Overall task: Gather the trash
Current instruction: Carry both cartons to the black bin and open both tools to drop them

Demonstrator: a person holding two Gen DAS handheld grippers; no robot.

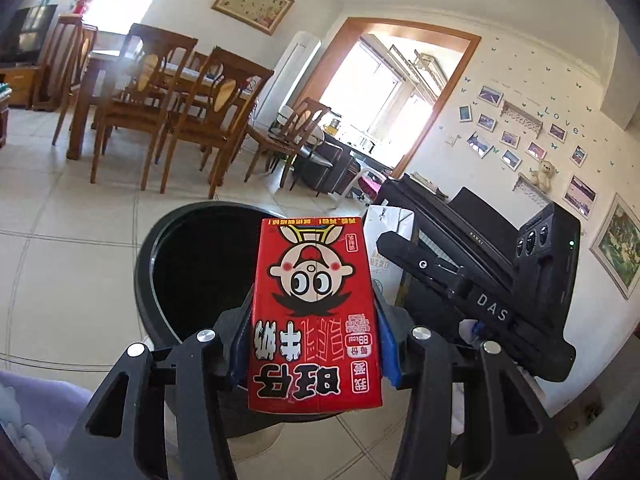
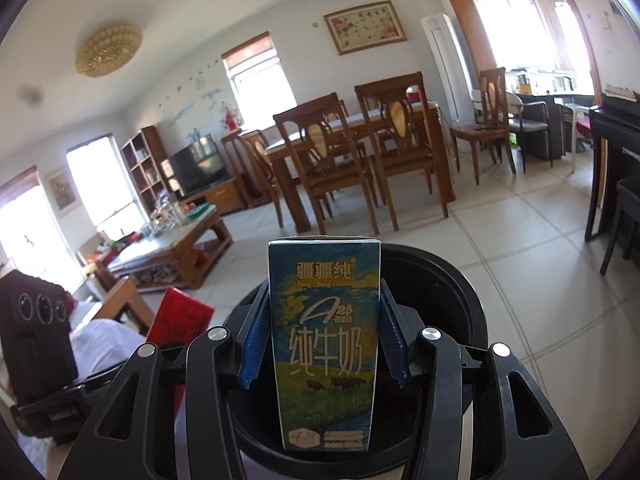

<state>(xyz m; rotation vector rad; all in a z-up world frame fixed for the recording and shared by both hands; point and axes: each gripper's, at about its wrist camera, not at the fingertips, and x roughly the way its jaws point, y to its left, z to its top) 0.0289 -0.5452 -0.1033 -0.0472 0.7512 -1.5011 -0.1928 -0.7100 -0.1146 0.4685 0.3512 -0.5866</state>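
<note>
The left gripper (image 1: 314, 344) is seen clamped on a red milk carton (image 1: 314, 312), its blue pads (image 1: 387, 354) pressed against both sides; the carton's print is seen upside down. Behind the carton, from 9 to 12 o'clock, the dark open mouth of a black trash bin (image 1: 160, 264) is shown on the tiled floor (image 1: 60, 208).

The right gripper (image 2: 323, 344) is closed on a blue milk carton (image 2: 324, 340), held upright between blue pads (image 2: 254, 344). The black trash bin (image 2: 452, 280) is seen directly behind and below it. At 9 o'clock, the red milk carton (image 2: 180, 320) is partly visible beside the other gripper's body. Wooden dining chairs (image 2: 320, 160) are seen at 12 o'clock, well apart.
</note>
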